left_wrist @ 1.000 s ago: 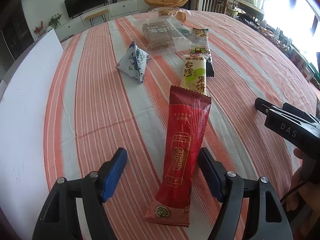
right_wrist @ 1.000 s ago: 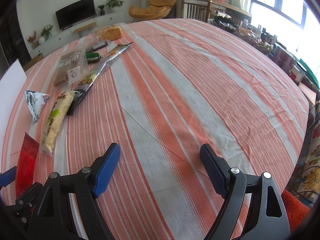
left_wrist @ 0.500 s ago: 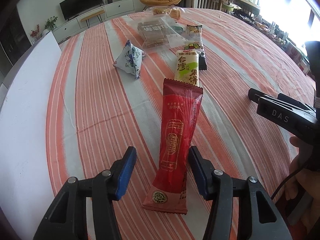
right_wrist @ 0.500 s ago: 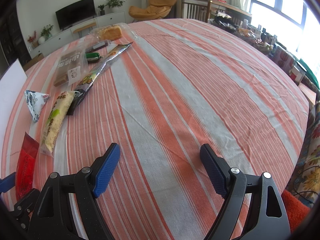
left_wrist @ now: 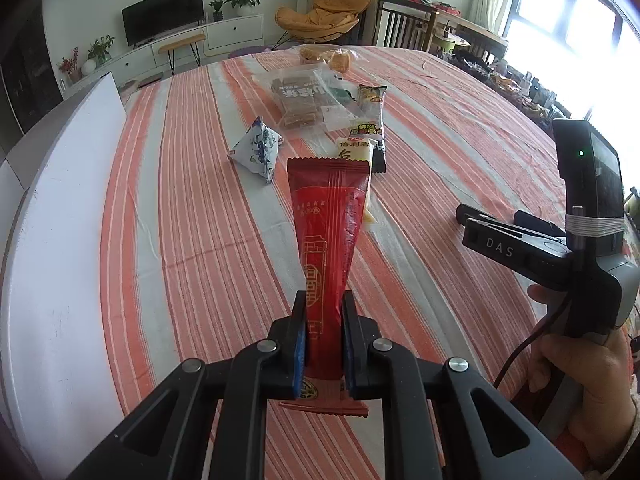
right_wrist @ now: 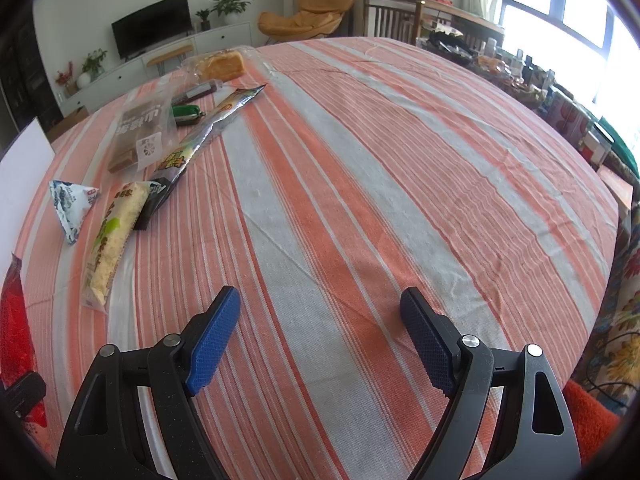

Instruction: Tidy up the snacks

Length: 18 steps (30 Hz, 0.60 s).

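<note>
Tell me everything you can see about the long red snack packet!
The red snack packet is a long, narrow, shiny wrapper with zigzag-cut ends, gold drawings and a round emblem near its bottom. The left gripper has just closed on its lower part, blue pads pressing both sides. It points away from the camera toward the other snacks, its top covering part of the pale rice snack. The right wrist view shows only a red sliver.

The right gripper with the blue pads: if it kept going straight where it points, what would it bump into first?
Probably only the orange-and-white striped tablecloth. The right gripper is open, nothing between its pads; the snack packets lie off to its left.
</note>
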Available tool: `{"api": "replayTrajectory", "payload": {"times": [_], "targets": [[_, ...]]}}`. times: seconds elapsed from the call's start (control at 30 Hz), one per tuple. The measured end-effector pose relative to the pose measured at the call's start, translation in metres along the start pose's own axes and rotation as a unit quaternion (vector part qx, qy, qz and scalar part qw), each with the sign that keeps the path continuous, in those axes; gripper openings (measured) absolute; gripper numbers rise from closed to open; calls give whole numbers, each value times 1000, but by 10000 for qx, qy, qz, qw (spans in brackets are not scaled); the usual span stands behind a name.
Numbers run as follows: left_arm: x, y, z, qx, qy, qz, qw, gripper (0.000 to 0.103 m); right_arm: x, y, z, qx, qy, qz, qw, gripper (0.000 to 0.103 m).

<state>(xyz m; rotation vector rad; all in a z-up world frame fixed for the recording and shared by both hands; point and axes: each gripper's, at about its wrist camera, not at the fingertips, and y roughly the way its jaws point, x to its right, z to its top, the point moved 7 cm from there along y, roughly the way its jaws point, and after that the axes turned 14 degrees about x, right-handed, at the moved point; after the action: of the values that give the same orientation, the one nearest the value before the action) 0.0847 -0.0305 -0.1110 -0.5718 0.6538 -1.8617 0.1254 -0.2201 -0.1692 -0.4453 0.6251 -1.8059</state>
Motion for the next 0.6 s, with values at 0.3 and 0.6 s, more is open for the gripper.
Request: {"api": "replayTrajectory", "payload": {"times": [0.3,0.6], "targets": [[-4,-48,20,477,-434,-356,9973,14,-1,0,-1,-12,19,49,10000,85],[-50,-134,47,1252,-1087,-364,9855,14,-2,-20,16,187,1317,1528,9793,85]]}}
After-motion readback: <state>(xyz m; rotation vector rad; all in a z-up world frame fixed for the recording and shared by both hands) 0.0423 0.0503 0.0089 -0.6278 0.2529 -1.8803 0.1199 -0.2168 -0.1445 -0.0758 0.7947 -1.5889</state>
